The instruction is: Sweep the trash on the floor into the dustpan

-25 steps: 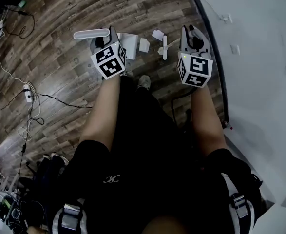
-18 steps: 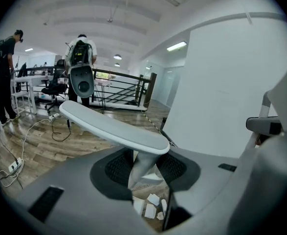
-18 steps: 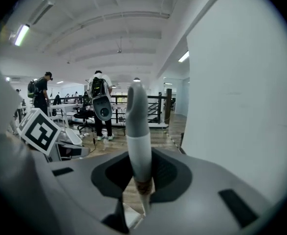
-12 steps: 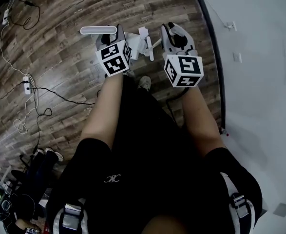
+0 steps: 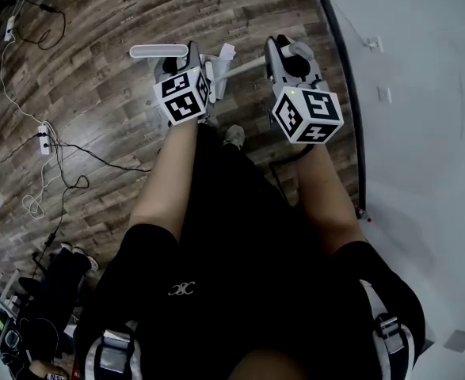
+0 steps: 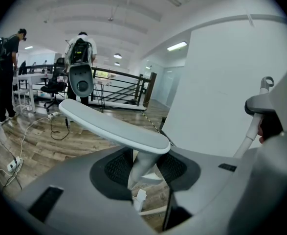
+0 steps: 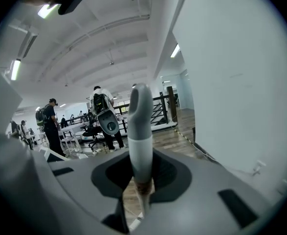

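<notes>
In the head view my left gripper (image 5: 187, 55) is shut on the stem of the white dustpan (image 5: 214, 76), whose flat handle top (image 5: 159, 51) sticks out to the left. The left gripper view shows that handle top (image 6: 115, 127) and its stem between the jaws. My right gripper (image 5: 283, 50) is shut on the white broom handle (image 5: 242, 67), which slants left toward the dustpan. In the right gripper view this handle (image 7: 140, 131) rises upright between the jaws. A white paper scrap (image 5: 226, 51) lies on the wood floor just beyond the dustpan. The broom head is hidden.
A white wall with a dark skirting (image 5: 348, 77) runs close on the right. Cables and a power strip (image 5: 43, 142) lie on the floor at left. People with backpacks (image 6: 80, 50), office chairs and a railing stand far off.
My right gripper swung left toward the dustpan, then drew back slightly right. The broom handle came across with it. The scattered scraps have gathered by the dustpan. The left gripper barely moved.
</notes>
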{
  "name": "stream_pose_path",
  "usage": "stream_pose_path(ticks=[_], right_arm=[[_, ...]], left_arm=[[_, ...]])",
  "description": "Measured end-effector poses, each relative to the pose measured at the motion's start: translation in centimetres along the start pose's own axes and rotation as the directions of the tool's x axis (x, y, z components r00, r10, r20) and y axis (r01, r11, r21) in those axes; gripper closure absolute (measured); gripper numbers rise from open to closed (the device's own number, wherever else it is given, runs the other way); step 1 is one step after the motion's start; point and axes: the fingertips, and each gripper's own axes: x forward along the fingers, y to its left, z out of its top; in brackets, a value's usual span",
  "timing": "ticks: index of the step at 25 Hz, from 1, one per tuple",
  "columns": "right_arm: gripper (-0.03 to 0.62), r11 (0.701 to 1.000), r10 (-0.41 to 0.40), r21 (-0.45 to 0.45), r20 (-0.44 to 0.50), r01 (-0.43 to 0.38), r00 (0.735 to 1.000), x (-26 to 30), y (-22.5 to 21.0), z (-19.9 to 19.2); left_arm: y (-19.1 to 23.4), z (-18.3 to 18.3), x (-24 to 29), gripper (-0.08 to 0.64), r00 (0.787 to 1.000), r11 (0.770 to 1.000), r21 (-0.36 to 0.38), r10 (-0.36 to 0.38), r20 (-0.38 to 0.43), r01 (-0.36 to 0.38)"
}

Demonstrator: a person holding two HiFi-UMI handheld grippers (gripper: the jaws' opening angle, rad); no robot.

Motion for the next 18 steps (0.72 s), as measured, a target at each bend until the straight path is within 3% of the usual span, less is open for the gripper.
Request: stream_pose_path(ticks=[8,13,18], right_arm=[[0.509,0.995,0.023,-0.094,0.034,-0.02,0.999,-3.3,-0.8,3.7],[0.509,0.978,0.06,-0.202,0.055,-0.048,0.997,-2.5,-1.8,6.3],[0.509,0.947,0.081,-0.313,0.04,-0.064,0.996,-0.4,-3.5,6.0]], left_arm=[[-0.3,0.0,0.5,0.417,1.0,1.0,0.013,-0.008,-0.009,0.008],[-0.2,0.6,0.9,0.419,1.0,1.0,0.015,-0.012,-0.022,0.012],[-0.8,0.2,0.8,0.419,1.0,1.0,0.025,-0.015,-0.024,0.015]])
